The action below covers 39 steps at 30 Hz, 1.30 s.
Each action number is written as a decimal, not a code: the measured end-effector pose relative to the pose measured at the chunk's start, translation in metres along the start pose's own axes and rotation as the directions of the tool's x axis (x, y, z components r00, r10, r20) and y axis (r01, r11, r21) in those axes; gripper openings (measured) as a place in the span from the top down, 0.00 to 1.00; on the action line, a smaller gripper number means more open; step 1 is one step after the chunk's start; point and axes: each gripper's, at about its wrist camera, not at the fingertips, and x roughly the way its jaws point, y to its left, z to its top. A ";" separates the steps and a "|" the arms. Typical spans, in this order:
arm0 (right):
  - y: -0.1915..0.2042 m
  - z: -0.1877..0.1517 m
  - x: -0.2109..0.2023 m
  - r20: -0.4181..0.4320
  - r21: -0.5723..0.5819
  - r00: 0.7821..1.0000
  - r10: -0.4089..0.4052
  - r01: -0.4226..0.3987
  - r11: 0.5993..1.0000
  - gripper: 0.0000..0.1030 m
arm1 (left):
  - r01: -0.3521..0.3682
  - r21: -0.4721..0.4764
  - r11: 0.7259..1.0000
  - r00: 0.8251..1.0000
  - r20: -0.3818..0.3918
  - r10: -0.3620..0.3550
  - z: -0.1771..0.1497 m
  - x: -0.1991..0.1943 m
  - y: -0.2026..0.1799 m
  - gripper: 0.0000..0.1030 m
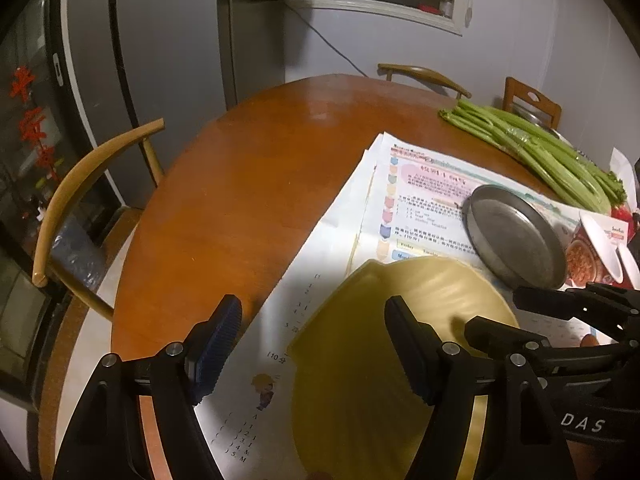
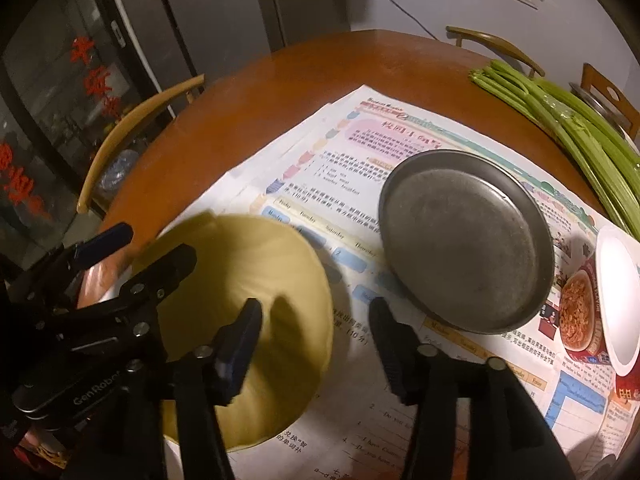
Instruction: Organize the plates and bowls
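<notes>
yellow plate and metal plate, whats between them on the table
Only printed paper sheets lie between the yellow plate and the metal plate; the gap holds no dish, seen best in the right wrist view.

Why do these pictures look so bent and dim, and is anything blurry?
Both wrist views are fisheye: black corners, curved edges. Left wrist view: the yellow plate is motion-smeared, the table shows soft glare. Right wrist view: finger shadows fall across that plate; the metal plate looks sharper.

Dim, warm light; fisheye-bent dark corners; yellow plate (image 1: 400,360) motion-blurred.
</notes>
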 end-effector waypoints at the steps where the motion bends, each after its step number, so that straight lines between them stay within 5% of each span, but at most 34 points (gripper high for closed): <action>1: -0.002 0.001 -0.002 0.004 0.005 1.000 0.000 0.000 1.000 0.41 | -0.003 0.001 1.000 1.000 0.005 0.003 0.000 -0.002 0.000 0.26; 10: -0.011 0.003 -0.017 0.041 0.064 0.998 0.049 -0.051 0.997 0.40 | 0.026 -0.012 1.000 0.998 0.059 -0.025 -0.001 -0.020 0.002 0.23; 19: -0.027 -0.004 -0.062 0.112 0.095 0.993 -0.043 0.033 0.995 0.32 | 0.086 0.025 0.996 0.990 0.111 -0.088 -0.003 -0.059 -0.009 0.23; 32: -0.075 -0.094 -0.122 0.077 0.246 0.988 -0.136 0.114 0.963 0.32 | 0.222 0.182 0.958 0.968 0.075 -0.238 -0.047 -0.095 -0.074 0.23; 39: -0.081 -0.137 -0.131 0.043 0.295 0.992 -0.122 0.104 0.950 0.32 | 0.273 0.240 0.932 0.959 0.011 -0.284 -0.076 -0.096 -0.104 0.23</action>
